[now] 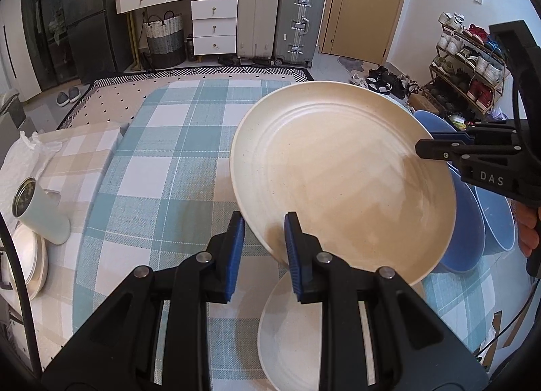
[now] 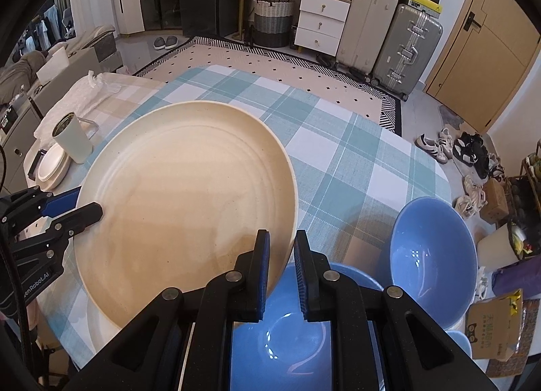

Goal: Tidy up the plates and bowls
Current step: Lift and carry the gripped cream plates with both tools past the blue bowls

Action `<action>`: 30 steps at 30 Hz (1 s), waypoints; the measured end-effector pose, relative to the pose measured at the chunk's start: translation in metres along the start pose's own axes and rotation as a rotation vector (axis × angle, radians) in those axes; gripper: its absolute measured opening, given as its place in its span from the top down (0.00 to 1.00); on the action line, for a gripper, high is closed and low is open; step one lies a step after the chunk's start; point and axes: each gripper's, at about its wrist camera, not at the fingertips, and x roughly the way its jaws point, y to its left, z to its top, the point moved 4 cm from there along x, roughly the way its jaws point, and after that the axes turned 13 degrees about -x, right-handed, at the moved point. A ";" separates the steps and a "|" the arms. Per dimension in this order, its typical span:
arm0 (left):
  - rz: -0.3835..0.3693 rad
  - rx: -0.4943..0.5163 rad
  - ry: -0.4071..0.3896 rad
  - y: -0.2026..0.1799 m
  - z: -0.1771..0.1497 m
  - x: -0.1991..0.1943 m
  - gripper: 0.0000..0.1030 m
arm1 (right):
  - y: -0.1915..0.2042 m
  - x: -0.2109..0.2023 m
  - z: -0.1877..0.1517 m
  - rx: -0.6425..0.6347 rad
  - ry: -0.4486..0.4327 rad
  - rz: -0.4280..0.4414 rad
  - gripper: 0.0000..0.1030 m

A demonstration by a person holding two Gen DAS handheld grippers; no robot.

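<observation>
Gripping the cream plate [image 1: 341, 174] by opposite rims, left gripper [image 1: 264, 249] and right gripper [image 2: 281, 267] both clamped on it above the checked table [image 1: 162, 168], I am leaving a second plate [image 1: 294, 330] and blue bowls [image 2: 432, 245] unsorted.

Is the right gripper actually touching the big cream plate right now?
Touching. The right wrist view shows the right gripper clamped on the cream plate rim, one finger above, one below.

Lower plate [image 1: 290, 333] partly behind jaws
</observation>
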 end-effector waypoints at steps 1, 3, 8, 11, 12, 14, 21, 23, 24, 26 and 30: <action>-0.001 -0.001 -0.002 0.001 -0.001 -0.001 0.80 | 0.001 -0.002 -0.001 0.002 -0.005 0.003 0.86; -0.005 -0.004 -0.008 0.003 -0.002 -0.005 0.80 | 0.004 -0.007 -0.004 0.006 -0.018 0.005 0.86; -0.002 -0.005 -0.026 0.007 -0.009 -0.016 0.80 | 0.016 -0.021 -0.012 -0.001 -0.046 0.002 0.86; -0.009 -0.010 -0.031 0.010 -0.016 -0.024 0.80 | 0.021 -0.027 -0.015 0.000 -0.062 0.001 0.86; -0.010 -0.011 -0.032 0.012 -0.018 -0.025 0.80 | 0.024 -0.029 -0.017 0.001 -0.067 0.003 0.86; -0.011 -0.014 -0.034 0.015 -0.021 -0.028 0.80 | 0.028 -0.032 -0.021 -0.001 -0.075 0.005 0.86; -0.015 -0.019 -0.038 0.025 -0.032 -0.037 0.80 | 0.045 -0.038 -0.030 -0.004 -0.091 0.013 0.85; -0.015 -0.021 -0.042 0.027 -0.035 -0.040 0.80 | 0.049 -0.039 -0.033 -0.004 -0.093 0.018 0.85; -0.017 -0.021 -0.043 0.027 -0.037 -0.042 0.80 | 0.052 -0.040 -0.036 -0.006 -0.095 0.019 0.85; -0.019 -0.021 -0.044 0.029 -0.040 -0.044 0.80 | 0.055 -0.042 -0.039 -0.006 -0.099 0.017 0.85; -0.019 -0.019 -0.044 0.030 -0.041 -0.045 0.80 | 0.060 -0.046 -0.044 -0.002 -0.110 0.012 0.85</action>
